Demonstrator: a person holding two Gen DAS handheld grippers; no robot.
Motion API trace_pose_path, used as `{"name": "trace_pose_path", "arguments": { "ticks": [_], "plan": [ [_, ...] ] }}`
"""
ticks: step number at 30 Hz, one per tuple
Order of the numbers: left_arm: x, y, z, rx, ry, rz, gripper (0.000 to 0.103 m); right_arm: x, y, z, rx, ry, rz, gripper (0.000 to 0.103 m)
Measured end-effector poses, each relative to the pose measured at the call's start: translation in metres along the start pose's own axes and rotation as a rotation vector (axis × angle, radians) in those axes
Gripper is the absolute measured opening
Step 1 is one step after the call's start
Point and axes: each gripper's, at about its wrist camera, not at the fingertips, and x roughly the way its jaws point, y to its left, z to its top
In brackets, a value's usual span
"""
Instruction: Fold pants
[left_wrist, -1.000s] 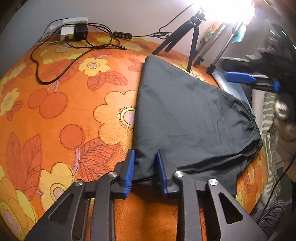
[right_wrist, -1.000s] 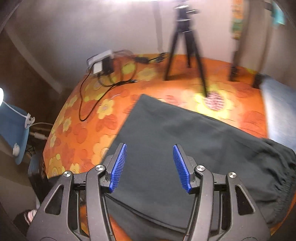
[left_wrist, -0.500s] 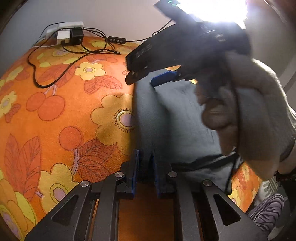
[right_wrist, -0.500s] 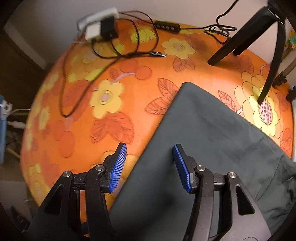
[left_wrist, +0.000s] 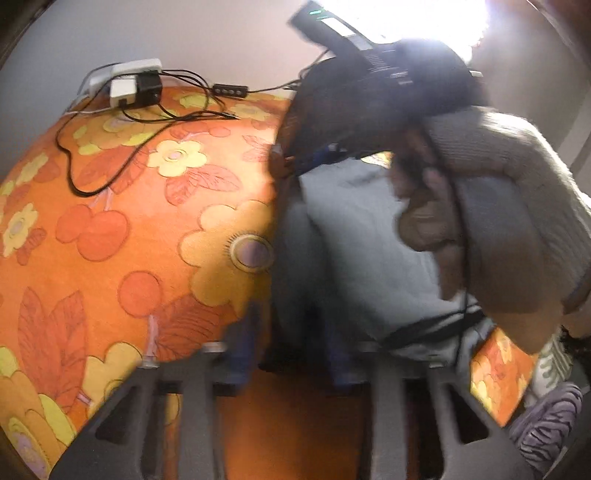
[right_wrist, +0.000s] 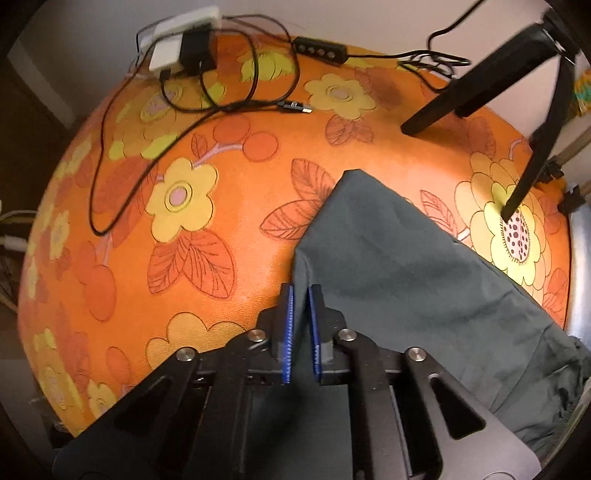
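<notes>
Dark grey pants (right_wrist: 413, 273) lie flat on the orange flowered bedspread (right_wrist: 192, 258), one corner pointing away. My right gripper (right_wrist: 300, 314) is shut on the pants' left edge, the cloth pinched between its blue pads. In the blurred left wrist view the pants (left_wrist: 354, 251) look pale grey. My left gripper (left_wrist: 291, 350) sits at their near edge with its fingers apart, the cloth edge between them. The right gripper and the hand holding it (left_wrist: 480, 206) hang over the pants in that view.
A power strip with plugs and black cables (right_wrist: 184, 51) lies at the far left of the bed. Black tripod legs (right_wrist: 532, 162) stand on the bedspread at the far right. A bright lamp glares at the top of the left wrist view.
My right gripper came down to the pants' left edge and closed on it. My left gripper, closed on the near edge half a second ago, has opened wider.
</notes>
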Motion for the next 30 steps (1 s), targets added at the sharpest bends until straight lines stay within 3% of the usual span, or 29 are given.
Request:
{"name": "trace_pose_path", "arguments": {
  "ticks": [4, 10, 12, 15, 22, 30],
  "plan": [
    [0.009, -0.001, 0.007, -0.003, 0.005, 0.016, 0.049, -0.017, -0.017, -0.002, 0.032, -0.038, 0.055, 0.005],
    [0.022, 0.007, 0.011, -0.076, 0.025, -0.046, 0.048, -0.034, -0.031, -0.007, 0.063, -0.081, 0.106, 0.005],
    [0.020, 0.006, 0.012, -0.077, 0.016, -0.075, 0.021, -0.036, -0.033, -0.007, 0.074, -0.088, 0.118, 0.004],
    [0.015, -0.008, 0.012, -0.026, -0.016, -0.071, 0.011, -0.035, -0.036, -0.003, 0.085, -0.091, 0.126, 0.004],
    [0.001, -0.033, 0.011, 0.044, -0.064, -0.105, 0.008, -0.034, -0.038, -0.002, 0.078, -0.097, 0.142, 0.004],
    [-0.016, -0.088, 0.013, 0.158, -0.107, -0.164, 0.007, -0.073, -0.061, -0.016, 0.103, -0.175, 0.182, 0.004]
  ]
}}
